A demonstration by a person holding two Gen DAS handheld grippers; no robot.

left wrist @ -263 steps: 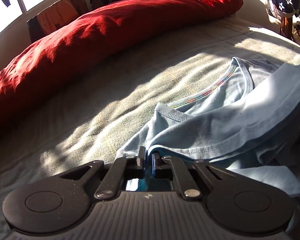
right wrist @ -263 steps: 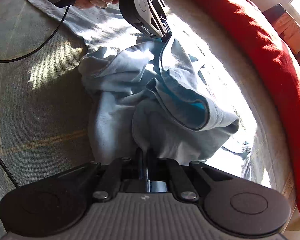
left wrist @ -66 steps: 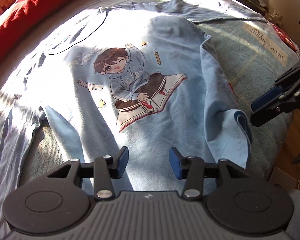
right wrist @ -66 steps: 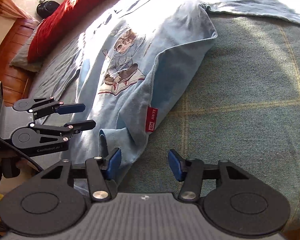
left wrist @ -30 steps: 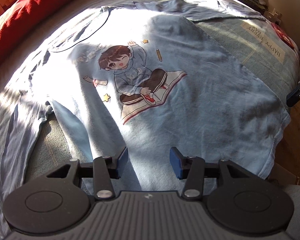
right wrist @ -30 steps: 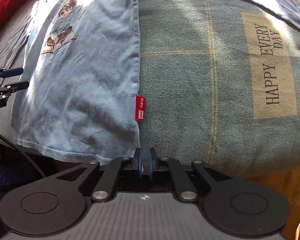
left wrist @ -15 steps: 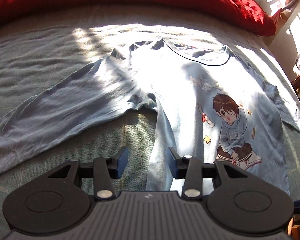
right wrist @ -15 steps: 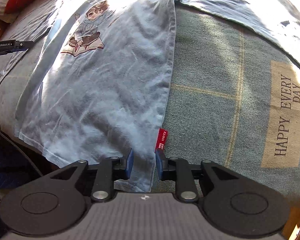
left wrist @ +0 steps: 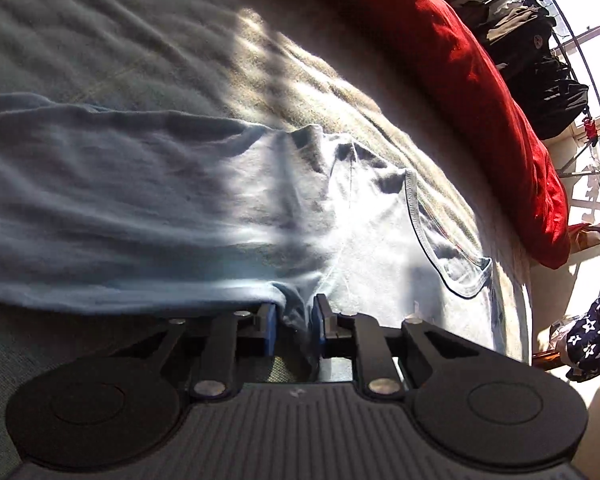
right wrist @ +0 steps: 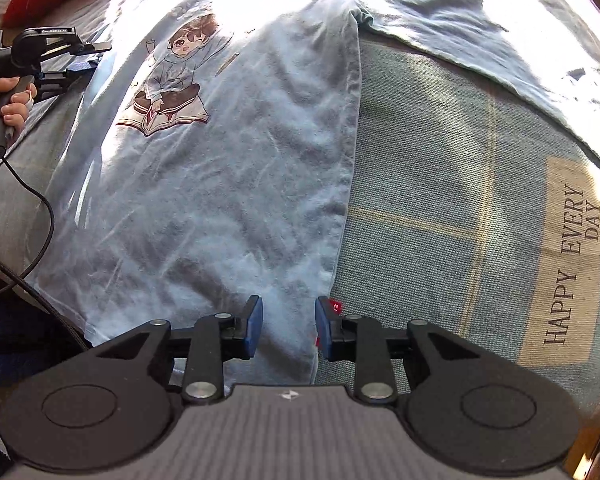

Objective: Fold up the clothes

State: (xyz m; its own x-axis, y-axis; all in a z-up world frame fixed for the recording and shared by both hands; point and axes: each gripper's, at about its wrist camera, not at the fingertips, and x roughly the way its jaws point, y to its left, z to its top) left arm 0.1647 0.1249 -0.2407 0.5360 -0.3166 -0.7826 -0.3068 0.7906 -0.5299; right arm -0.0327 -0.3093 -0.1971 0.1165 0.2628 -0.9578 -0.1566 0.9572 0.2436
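A light blue long-sleeved shirt [right wrist: 220, 200] with a cartoon boy print [right wrist: 172, 80] lies face up and spread flat on the bed. In the left wrist view my left gripper [left wrist: 293, 322] is shut on a fold of the shirt [left wrist: 180, 200] at the underarm, where the left sleeve [left wrist: 100, 180] meets the body. The neckline [left wrist: 440, 248] lies just beyond. My right gripper [right wrist: 288, 320] is open low over the shirt's bottom hem corner, a red tag [right wrist: 335, 306] beside its right finger. The left gripper [right wrist: 100, 56] shows at the far left, held by a hand [right wrist: 12, 100].
A grey-green checked bed cover [right wrist: 440, 200] has a "HAPPY EVERY DAY" patch [right wrist: 572, 264]. A long red bolster [left wrist: 480, 92] runs along the far side. Dark clothes [left wrist: 540, 60] hang by the window. A black cable [right wrist: 40, 240] trails off the bed's near-left edge.
My left gripper has dropped down to the underarm and its fingers have narrowed onto the fabric. My right gripper has opened wider over the hem corner.
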